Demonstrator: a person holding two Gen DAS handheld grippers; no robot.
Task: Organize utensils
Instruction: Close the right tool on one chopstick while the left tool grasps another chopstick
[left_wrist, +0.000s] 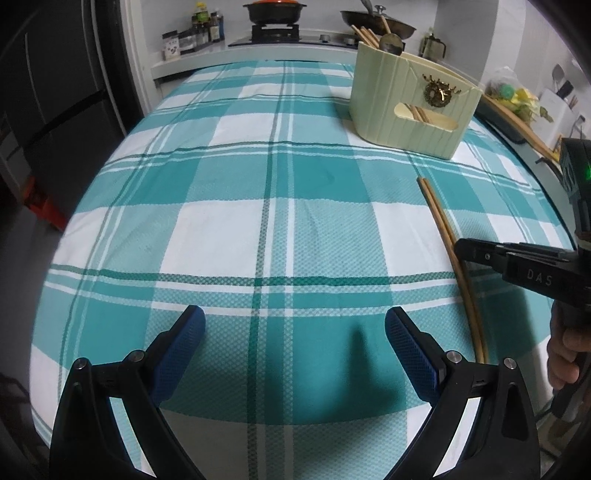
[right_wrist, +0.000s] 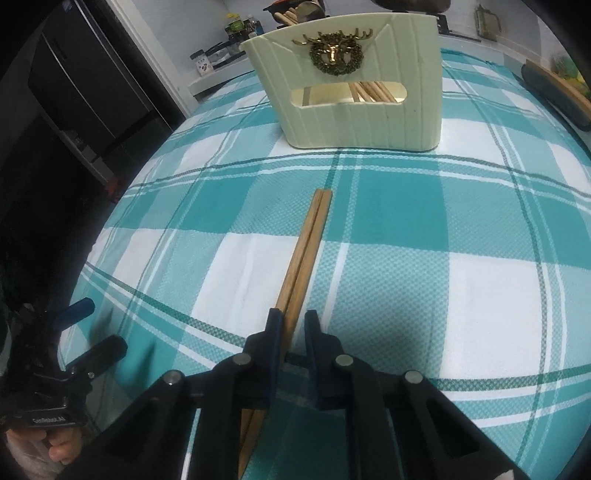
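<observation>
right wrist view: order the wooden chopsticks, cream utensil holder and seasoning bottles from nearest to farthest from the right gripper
1. Pair of wooden chopsticks: between the right gripper's fingers, lying on the teal checked tablecloth.
2. Cream ribbed utensil holder with a gold deer emblem: straight ahead, mid-table.
3. Seasoning bottles: far left, on the counter behind the table.

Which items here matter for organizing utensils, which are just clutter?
Task items: chopstick pair lying on the tablecloth between the right gripper fingers; cream utensil holder already holding chopsticks; left gripper, open and idle.

Clutter: checked tablecloth, pot on stove, wok, spice jars.
</observation>
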